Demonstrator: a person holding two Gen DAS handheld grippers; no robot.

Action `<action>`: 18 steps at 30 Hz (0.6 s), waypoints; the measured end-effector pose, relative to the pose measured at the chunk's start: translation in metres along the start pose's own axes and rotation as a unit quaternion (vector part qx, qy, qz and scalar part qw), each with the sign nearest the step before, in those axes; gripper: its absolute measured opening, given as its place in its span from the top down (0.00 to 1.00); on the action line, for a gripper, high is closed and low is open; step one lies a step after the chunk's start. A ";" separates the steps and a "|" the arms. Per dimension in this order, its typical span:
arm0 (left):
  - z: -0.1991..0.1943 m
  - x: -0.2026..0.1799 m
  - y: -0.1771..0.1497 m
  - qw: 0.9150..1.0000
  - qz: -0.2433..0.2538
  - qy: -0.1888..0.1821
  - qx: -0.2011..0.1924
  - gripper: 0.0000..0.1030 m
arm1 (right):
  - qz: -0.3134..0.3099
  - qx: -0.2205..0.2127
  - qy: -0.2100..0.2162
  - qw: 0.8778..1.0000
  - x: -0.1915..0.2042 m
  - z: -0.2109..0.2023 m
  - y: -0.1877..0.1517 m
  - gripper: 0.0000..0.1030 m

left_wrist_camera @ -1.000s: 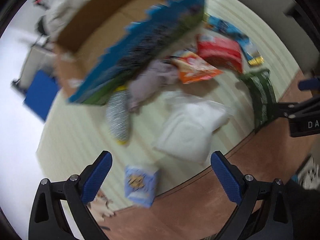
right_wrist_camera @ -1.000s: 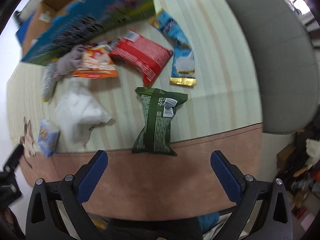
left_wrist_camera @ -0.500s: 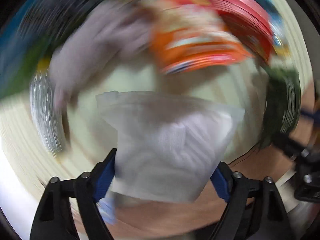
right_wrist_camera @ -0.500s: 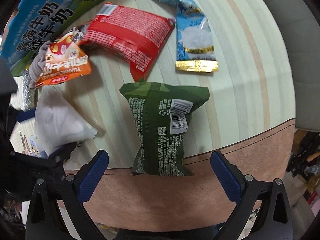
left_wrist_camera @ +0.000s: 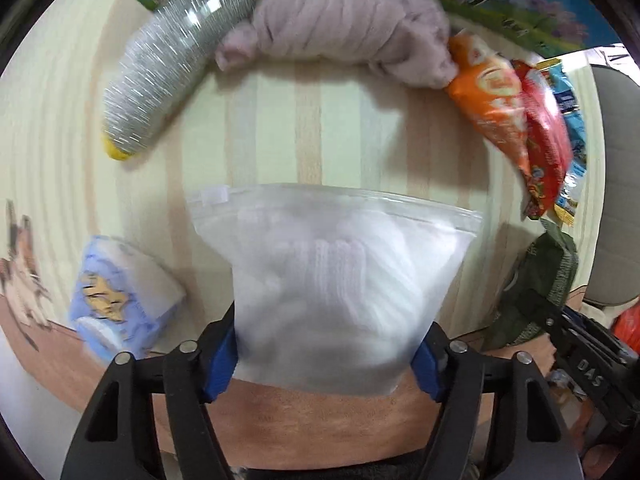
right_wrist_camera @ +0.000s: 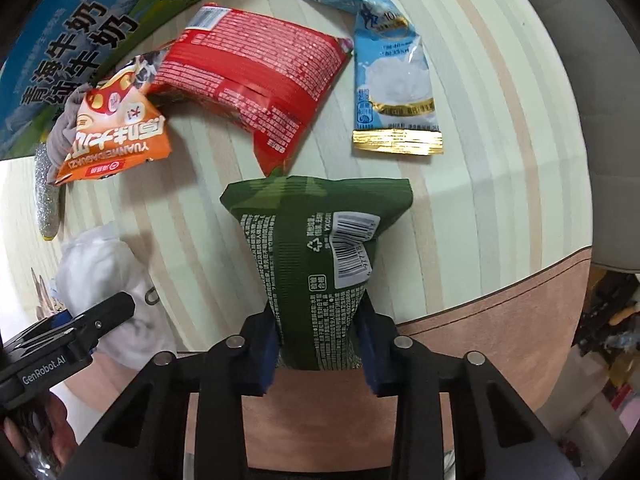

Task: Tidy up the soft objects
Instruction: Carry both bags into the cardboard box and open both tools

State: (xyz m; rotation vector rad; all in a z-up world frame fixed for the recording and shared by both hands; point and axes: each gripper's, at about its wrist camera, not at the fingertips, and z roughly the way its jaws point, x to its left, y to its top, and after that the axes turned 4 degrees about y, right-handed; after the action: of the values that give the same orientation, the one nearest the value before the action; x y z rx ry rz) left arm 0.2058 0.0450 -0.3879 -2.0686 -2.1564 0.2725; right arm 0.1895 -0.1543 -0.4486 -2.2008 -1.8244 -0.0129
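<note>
Green snack bag (right_wrist_camera: 316, 264) and white zip bag (left_wrist_camera: 336, 288), one per gripper.

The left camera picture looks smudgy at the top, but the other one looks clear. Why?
Left wrist view: motion blur smears the silver tube and orange packet; the white bag in the tongs is less smeared. Right wrist view: sharp, the green packet barcode shows, edges bent by the fisheye.
</note>
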 end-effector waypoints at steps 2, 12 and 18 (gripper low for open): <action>-0.025 0.003 -0.004 1.000 0.006 0.001 -0.027 0.34 | -0.004 -0.012 0.009 1.000 0.001 -0.017 -0.008 0.70; -0.175 0.004 -0.004 0.986 -0.012 -0.112 -0.123 0.34 | -0.069 -0.103 0.075 0.989 0.032 -0.162 -0.033 0.71; -0.229 -0.012 0.070 0.982 -0.027 -0.081 -0.166 0.34 | -0.127 -0.136 0.095 0.978 0.071 -0.244 0.016 0.71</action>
State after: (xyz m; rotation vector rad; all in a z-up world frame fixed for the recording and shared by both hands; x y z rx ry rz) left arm 0.3262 0.0432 -0.1807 -2.2195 -2.4989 0.0801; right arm 0.2607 -0.1421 -0.2041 -2.0294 -2.0786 -0.5376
